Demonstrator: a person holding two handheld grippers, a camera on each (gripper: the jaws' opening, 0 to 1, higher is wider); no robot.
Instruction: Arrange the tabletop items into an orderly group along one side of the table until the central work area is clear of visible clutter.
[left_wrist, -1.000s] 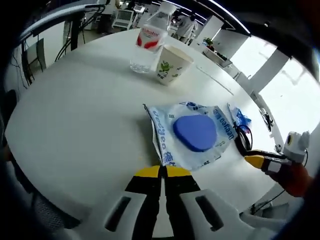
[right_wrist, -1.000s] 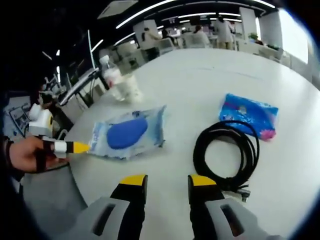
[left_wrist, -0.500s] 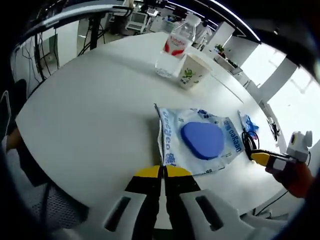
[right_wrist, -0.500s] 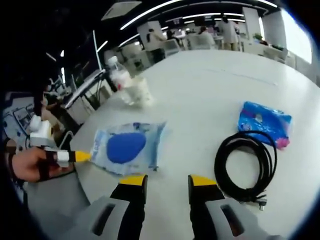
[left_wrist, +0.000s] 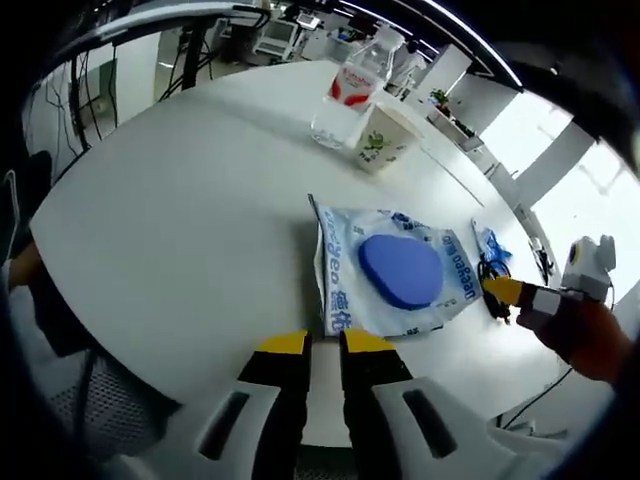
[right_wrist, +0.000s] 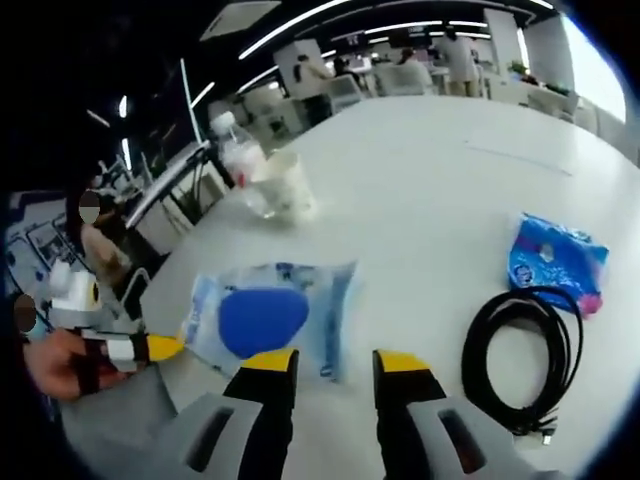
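White table (left_wrist: 170, 220), cable (right_wrist: 520, 350) right view

Item count on the surface (left_wrist: 180, 230):

- One clear water bottle (left_wrist: 345, 95) with a red label.
- One paper cup (left_wrist: 378, 138), touching or just beside the bottle.
- One clear packet holding a blue pad (left_wrist: 395, 268).
- One coiled black cable (right_wrist: 520, 355).
- One blue and pink packet (right_wrist: 556, 262), at the cable's far side.

Total: five loose items, one of each kind.

Tools: two, one left tool (left_wrist: 322, 345) and one right tool (right_wrist: 322, 362), each with two yellow-tipped jaws, slightly parted.
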